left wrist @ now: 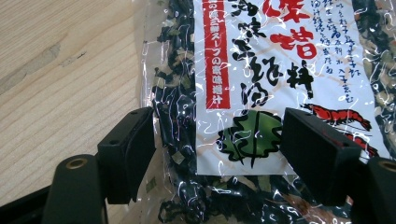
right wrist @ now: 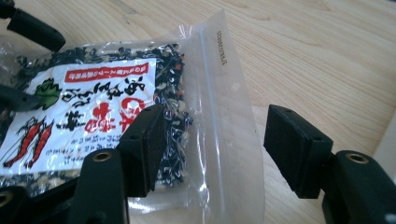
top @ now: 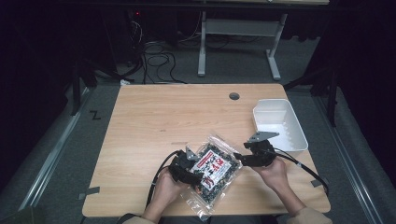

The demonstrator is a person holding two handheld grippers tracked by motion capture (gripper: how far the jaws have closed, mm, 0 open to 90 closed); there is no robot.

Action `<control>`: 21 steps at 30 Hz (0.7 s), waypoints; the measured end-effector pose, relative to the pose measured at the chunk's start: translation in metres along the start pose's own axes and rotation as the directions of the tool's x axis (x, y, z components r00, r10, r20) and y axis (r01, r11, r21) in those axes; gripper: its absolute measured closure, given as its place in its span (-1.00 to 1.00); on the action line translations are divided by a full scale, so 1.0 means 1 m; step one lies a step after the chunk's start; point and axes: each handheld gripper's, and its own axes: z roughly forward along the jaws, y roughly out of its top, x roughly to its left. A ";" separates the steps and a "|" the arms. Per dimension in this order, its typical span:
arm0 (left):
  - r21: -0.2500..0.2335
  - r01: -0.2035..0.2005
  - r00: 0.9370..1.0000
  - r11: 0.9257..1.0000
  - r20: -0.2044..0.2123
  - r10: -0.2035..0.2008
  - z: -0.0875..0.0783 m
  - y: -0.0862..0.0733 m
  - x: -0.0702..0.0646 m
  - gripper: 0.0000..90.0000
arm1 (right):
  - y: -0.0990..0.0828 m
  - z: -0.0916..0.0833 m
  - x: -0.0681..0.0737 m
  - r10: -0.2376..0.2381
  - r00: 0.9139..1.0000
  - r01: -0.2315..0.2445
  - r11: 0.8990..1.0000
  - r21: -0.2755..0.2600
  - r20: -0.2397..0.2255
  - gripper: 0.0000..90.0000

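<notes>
The counter (top: pixel 154 121) spreads pale and woody under both my sets of jaws, and beyond my right jaws, toward the far right edge, sits the white bin (top: pixel 294 135), well apart from the bag. The bag (top: pixel 215 169) lies flat on the counter between my two grippers, near the front edge: clear plastic, packed with dark dried flakes, a white label with red and black print across its face. My left gripper (top: pixel 190 169) comes at it from the left, and in the left gripper view the bag (left wrist: pixel 261 93) lies between and ahead of my jaws, the label's green leaf mark about midway between them; the jaws stand spread, the left one at the bag's dark flaky edge with bare counter (left wrist: pixel 60 70) beyond it, the right one over the label near a red shrimp drawing. I cannot tell whether either pad touches the plastic. My right gripper (top: pixel 243 157) reaches in from the right, and in the right gripper view its jaws are spread wide too: the left jaw lies over the flakes beside the label, the bag's (right wrist: pixel 154 88) clear sealed strip runs up through the gap, and the right jaw stands off the bag, over bare wood.
</notes>
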 end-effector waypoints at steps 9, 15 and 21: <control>0.010 0.019 1.000 1.000 -0.010 -0.018 0.000 0.000 0.002 -0.46 | -0.001 0.021 -0.007 0.037 0.999 -0.039 0.997 0.073 0.019 -0.12; 0.015 0.039 0.999 0.999 -0.017 -0.038 0.000 0.000 0.005 -0.48 | -0.005 0.032 -0.006 0.048 0.999 -0.048 0.992 0.113 0.005 -0.11; 0.014 0.045 0.998 0.999 -0.053 -0.044 -0.002 -0.001 0.008 -0.48 | -0.007 0.035 -0.003 0.065 0.997 -0.061 0.991 0.119 -0.035 0.09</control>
